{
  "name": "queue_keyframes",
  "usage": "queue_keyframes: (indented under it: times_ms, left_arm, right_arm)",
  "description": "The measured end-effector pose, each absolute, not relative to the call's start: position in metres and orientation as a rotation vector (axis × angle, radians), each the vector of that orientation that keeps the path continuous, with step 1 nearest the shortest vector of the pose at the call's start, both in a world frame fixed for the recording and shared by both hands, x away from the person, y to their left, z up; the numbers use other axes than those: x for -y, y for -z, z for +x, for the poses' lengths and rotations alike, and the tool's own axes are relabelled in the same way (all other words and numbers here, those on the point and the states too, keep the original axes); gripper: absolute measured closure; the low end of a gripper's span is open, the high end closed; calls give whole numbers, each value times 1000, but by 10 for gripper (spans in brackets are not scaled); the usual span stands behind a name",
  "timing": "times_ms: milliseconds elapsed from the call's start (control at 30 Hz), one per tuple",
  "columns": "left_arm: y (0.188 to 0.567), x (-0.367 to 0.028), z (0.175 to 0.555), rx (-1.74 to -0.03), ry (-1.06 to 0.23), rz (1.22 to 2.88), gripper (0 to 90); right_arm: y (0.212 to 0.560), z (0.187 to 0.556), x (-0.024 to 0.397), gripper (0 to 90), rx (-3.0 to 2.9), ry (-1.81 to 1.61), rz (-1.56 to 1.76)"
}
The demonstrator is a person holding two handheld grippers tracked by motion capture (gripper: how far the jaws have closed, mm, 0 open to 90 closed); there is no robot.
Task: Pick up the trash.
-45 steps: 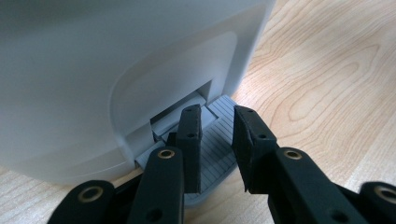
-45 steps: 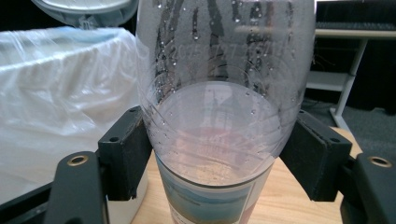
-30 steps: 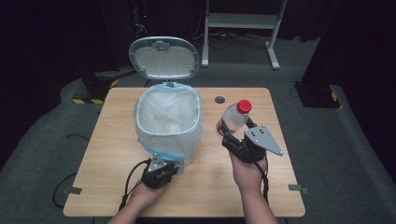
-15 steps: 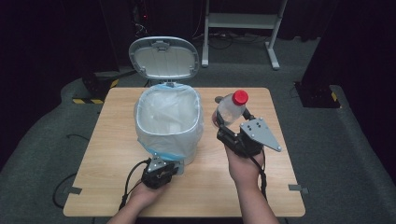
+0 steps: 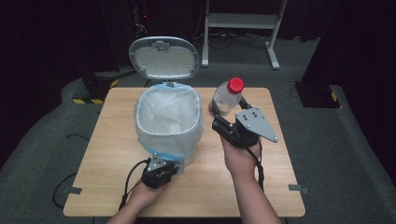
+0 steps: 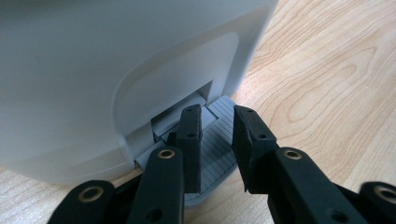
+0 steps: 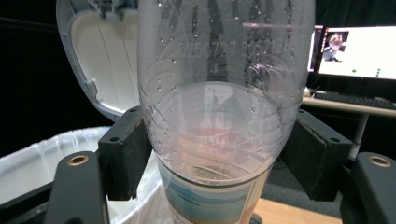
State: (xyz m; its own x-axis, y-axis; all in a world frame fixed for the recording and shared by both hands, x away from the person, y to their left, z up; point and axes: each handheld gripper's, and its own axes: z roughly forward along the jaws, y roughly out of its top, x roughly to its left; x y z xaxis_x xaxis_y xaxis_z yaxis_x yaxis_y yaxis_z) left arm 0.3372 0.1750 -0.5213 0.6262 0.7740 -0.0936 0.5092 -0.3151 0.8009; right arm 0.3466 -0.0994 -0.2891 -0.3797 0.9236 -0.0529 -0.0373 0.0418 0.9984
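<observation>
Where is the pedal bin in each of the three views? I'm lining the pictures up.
High view: pedal bin left of centre, lid up.
Left gripper view: its white wall fills the upper left, its foot pedal under the jaws.
Right gripper view: raised lid upper left, behind the bottle.
Shared landmark: the wooden table.

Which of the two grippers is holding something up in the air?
The right gripper: it grips the bottle with the red cap. The left gripper stays low, at the bin's pedal.

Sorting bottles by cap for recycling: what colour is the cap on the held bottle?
Red. The cap on the clear bottle shows best in the high view.
</observation>
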Motion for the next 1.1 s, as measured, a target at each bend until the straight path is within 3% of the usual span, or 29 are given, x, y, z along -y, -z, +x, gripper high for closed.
queue_keyframes:
  times_ms: [400, 1100]
  left_arm:
    - [521, -174, 337, -1008, -397, 1993, 723]
    - [521, -176, 338, -1013, -378, 1983, 723]
  right_arm:
    - [264, 348, 86, 285, -1474, -1490, 895]
    - [253, 354, 49, 285, -1501, -1556, 831]
